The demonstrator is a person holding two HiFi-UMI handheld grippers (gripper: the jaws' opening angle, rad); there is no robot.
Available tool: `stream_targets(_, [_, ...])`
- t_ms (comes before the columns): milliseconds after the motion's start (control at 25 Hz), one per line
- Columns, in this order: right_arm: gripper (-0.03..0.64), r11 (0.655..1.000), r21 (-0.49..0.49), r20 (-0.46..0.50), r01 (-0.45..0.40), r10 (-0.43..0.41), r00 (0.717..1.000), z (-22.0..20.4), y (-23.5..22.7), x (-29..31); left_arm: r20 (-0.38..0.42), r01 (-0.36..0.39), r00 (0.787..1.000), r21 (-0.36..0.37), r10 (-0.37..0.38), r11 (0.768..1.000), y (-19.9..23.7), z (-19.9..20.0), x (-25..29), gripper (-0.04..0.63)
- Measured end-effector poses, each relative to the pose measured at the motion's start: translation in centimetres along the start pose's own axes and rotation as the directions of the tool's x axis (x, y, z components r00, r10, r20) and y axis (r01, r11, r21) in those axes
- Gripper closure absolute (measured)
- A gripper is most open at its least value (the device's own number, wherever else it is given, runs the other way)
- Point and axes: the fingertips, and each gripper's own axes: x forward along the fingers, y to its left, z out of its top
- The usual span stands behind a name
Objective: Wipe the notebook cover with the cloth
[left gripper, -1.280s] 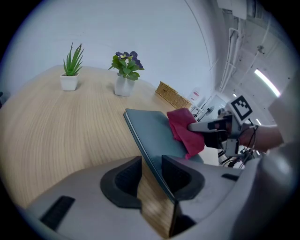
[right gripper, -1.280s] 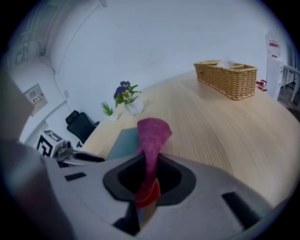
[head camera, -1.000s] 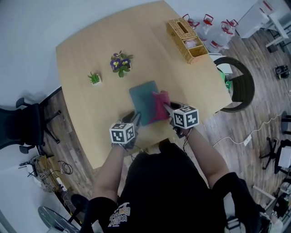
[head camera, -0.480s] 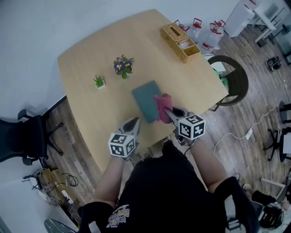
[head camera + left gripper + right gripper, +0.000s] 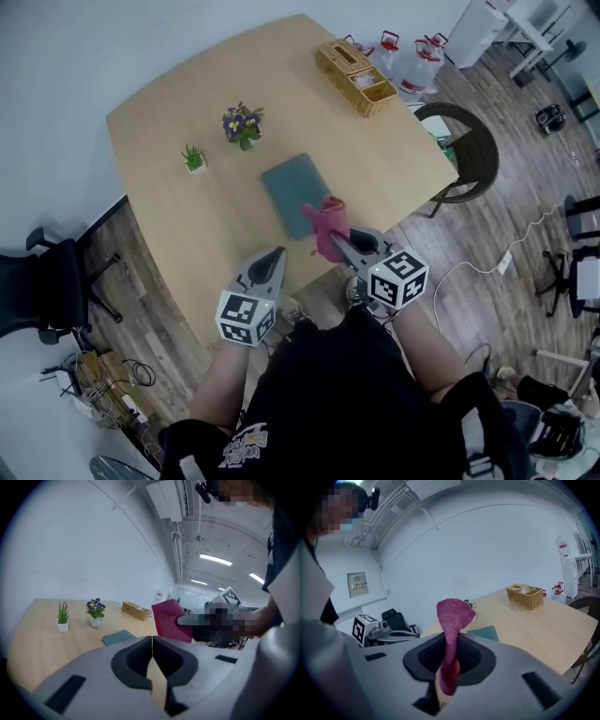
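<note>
A teal notebook [image 5: 294, 192] lies flat on the wooden table [image 5: 187, 225], closed. My right gripper [image 5: 339, 244] is shut on a pink cloth [image 5: 327, 228], which stands up from between its fingers [image 5: 452, 620] above the table's near edge. The cloth hangs just off the notebook's near corner in the head view. My left gripper [image 5: 272, 259] is off the table's near edge, apart from the notebook; its jaws have just been closing and now meet with nothing between them [image 5: 152, 641]. The notebook [image 5: 119, 637] lies ahead of it.
A small green plant [image 5: 193, 159] and a purple flower pot [image 5: 242, 124] stand behind the notebook. A wicker basket [image 5: 354, 77] sits at the far right corner. A dark chair [image 5: 466, 155] stands right of the table, water jugs [image 5: 412, 56] beyond.
Both grippers have risen and drawn back from the notebook toward the person. The cloth has come up off the notebook with the right gripper. The left gripper has left the notebook's near edge.
</note>
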Motion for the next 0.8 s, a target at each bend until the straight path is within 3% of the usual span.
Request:
stream_targets(320, [0.560,0.995,-0.074,-0.002,-0.063,0.063,0.998,-0.4,-0.6,-4.7,-0.001,-0.082,0.997,0.001,0.082,0.997,-3.9,-1.5,0.2,0.584])
stream_targets(600, [0.559,0.978,-0.109,0.015,-0.180,0.183,0.983,-1.3,-2.5,-12.0,0.030,-0.180,0.983,-0.012,0.180,0.984,-12.6,-1.7,1.0,0.586])
stream_targets(800, [0.560,0.956,-0.120,-0.003,-0.267,0.269,0.963,-2.9,-3.5,-16.2,0.058,-0.278,0.958,-0.059,0.281,0.959,-18.4,-2.5,1.0,0.586])
